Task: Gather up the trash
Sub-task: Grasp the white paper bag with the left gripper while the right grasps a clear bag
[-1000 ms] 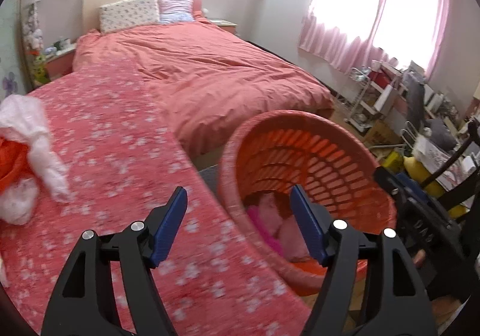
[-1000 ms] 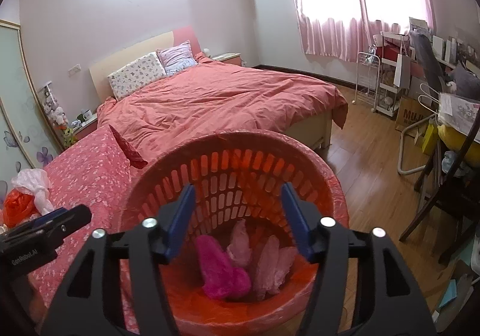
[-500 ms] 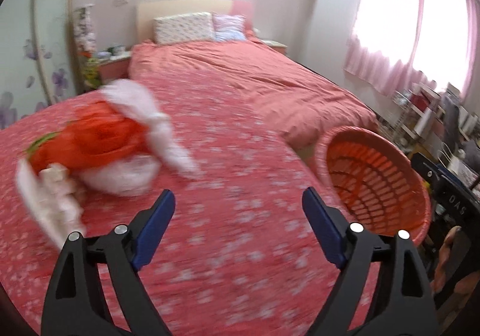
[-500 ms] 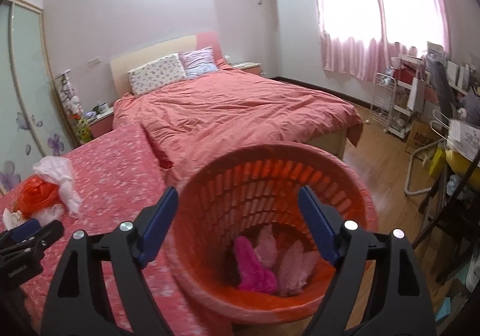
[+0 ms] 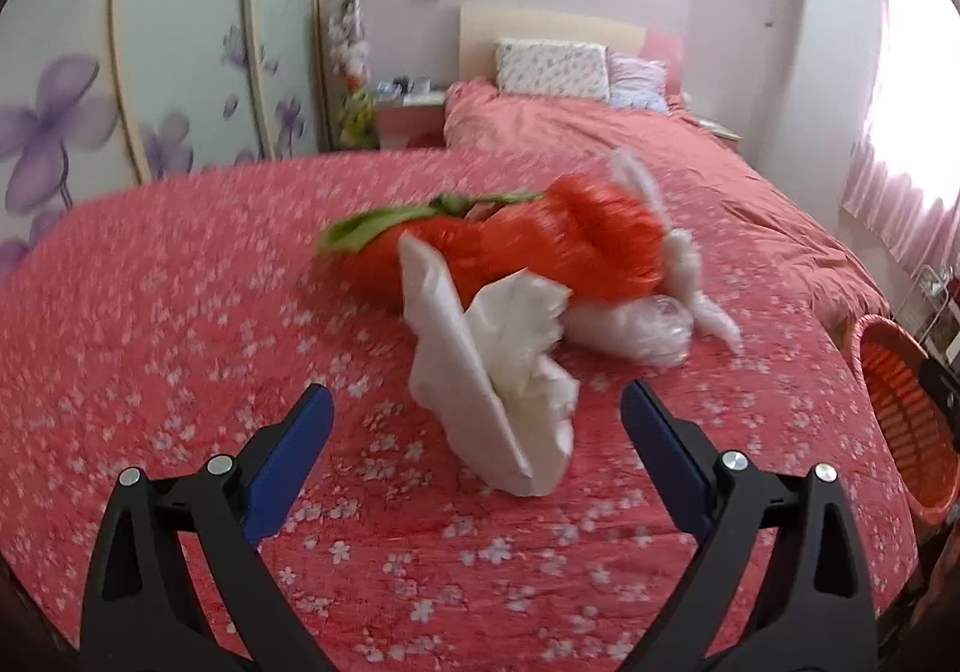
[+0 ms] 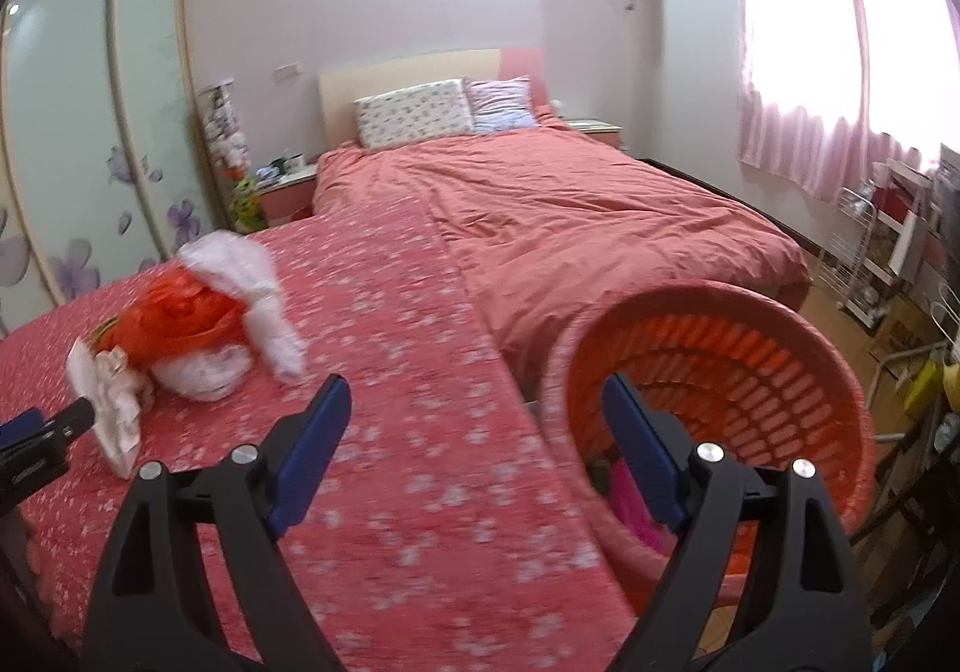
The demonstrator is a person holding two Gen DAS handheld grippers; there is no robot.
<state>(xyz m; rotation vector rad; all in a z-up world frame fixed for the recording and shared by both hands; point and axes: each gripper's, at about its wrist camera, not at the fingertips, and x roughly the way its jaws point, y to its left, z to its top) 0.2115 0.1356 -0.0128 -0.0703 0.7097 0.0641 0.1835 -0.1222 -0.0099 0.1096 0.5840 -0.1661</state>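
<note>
Holding pink trash (image 6: 630,498), the orange basket (image 6: 828,372) stands beside the bed; both grippers' jaws gape empty.

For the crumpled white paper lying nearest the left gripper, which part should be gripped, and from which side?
I would grip the crumpled white paper at its raised, bunched middle, coming from the near side and above with the left gripper. Its flat folded flap lies low against the flowered cover, so there is less to pinch there, while the crumpled folds stand up. The orange bag behind it blocks the far side.
</note>
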